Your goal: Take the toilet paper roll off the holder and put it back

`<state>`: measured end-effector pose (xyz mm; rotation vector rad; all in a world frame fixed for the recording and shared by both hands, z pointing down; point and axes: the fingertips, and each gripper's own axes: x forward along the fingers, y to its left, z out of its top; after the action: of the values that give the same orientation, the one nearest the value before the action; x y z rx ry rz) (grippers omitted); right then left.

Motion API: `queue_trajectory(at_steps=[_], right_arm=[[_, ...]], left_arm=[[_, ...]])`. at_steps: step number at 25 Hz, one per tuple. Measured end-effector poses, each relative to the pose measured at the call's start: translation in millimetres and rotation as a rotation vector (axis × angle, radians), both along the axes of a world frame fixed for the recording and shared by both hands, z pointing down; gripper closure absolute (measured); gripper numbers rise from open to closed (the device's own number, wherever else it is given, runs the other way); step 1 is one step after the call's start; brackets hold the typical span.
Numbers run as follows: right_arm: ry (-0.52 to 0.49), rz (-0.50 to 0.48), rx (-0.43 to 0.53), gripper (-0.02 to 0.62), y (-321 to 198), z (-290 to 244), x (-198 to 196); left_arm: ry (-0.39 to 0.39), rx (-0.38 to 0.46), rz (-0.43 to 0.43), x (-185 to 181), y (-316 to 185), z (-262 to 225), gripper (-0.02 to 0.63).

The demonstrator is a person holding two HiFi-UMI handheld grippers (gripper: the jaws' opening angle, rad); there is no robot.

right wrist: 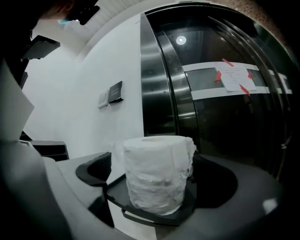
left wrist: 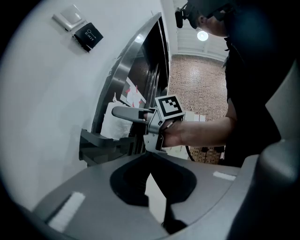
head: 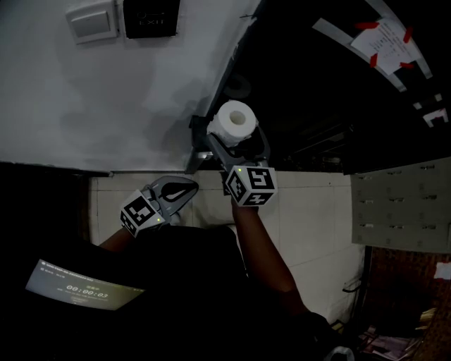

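Observation:
A white toilet paper roll [head: 235, 121] stands upright on a dark holder [head: 200, 135] fixed to the white wall beside a steel door frame. My right gripper [head: 238, 146] reaches up to it with its jaws wide open, one on each side of the roll. In the right gripper view the roll [right wrist: 157, 176] sits on the holder's tray [right wrist: 154, 219], and a gap shows between it and the left jaw. My left gripper [head: 190, 185] hangs lower left of the holder, shut on nothing. The left gripper view shows the holder [left wrist: 101, 145] ahead.
A light switch [head: 93, 21] and a black plate [head: 150, 15] are on the wall above. A dark glass door with a taped paper notice [head: 384, 37] stands to the right. The floor [head: 310, 218] below is tiled. A lit timer screen [head: 81, 289] shows at lower left.

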<state>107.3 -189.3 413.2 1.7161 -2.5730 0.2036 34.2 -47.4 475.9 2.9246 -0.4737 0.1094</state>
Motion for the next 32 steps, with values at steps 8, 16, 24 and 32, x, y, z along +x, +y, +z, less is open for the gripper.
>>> queue_trajectory(at_steps=[8,16,24,32], right_arm=[[0.056,0.043,-0.047,0.058,-17,9,-7],[0.085,0.132,-0.069,0.149,-23,10,1],[0.117,0.112,-0.031,0.153,-16,-1,3],[0.116,0.105,-0.034,0.153,-10,-13,9]], left_arm=[[-0.002,-0.001,-0.012,-6,-5,1,0.603],[0.005,0.000,-0.014,-9,-8,-1,0.603],[0.001,0.001,-0.017,-9,-5,0,0.603],[-0.004,-0.004,-0.008,-8,-4,3,0.603]])
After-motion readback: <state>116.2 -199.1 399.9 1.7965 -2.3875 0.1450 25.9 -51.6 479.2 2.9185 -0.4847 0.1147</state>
